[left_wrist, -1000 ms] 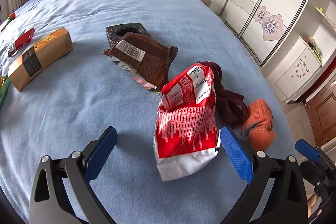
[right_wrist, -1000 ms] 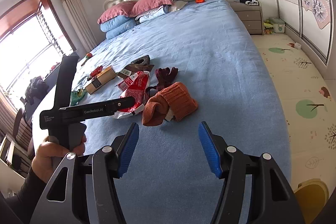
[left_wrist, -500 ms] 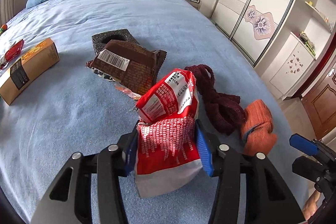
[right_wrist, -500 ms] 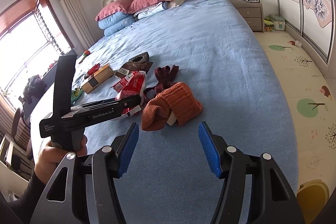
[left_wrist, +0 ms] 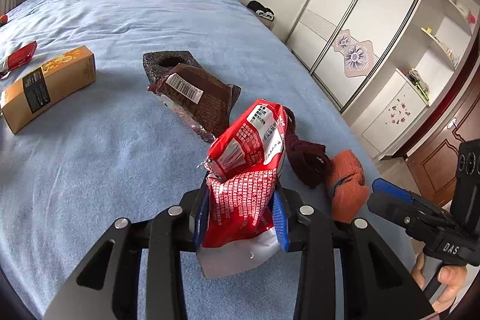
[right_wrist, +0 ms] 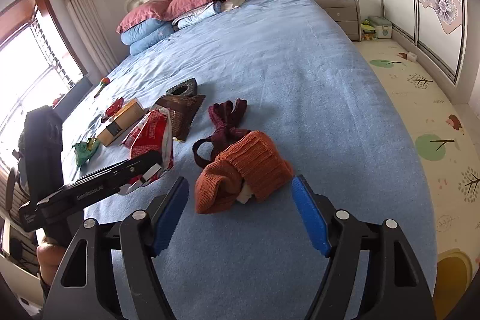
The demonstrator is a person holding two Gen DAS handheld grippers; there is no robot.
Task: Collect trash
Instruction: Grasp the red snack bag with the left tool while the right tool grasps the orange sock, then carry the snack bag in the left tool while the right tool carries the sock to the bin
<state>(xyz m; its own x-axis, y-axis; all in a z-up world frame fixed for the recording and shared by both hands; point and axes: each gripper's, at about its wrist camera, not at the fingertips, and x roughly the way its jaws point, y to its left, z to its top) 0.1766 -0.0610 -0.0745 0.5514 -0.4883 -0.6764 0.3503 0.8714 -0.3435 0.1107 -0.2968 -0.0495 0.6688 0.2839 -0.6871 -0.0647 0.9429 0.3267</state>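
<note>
— While the left gripper (left_wrist: 241, 218) clamps the red snack bag (left_wrist: 249, 176) between its blue pads, where does that bag sit?
— Near the bed's foot edge, crumpled, its white bottom hanging below the fingers. The right gripper (right_wrist: 240, 215) is spread wide with nothing between its pads, just short of the orange knit sock (right_wrist: 243, 173).
— What room lies around them?
— Bare blue bedspread (right_wrist: 300, 65) stretches toward the headboard and the right edge. Just beyond the bag lie a brown wrapper (left_wrist: 198, 98) and a dark foam block (left_wrist: 168, 62); a maroon sock (left_wrist: 303, 158) touches the orange one.
— And farther out?
— An orange carton (left_wrist: 48, 86) and a small red packet (left_wrist: 21, 57) toward the left edge, pillows (right_wrist: 180, 8) at the headboard, wardrobe doors (left_wrist: 360, 29) beyond.
</note>
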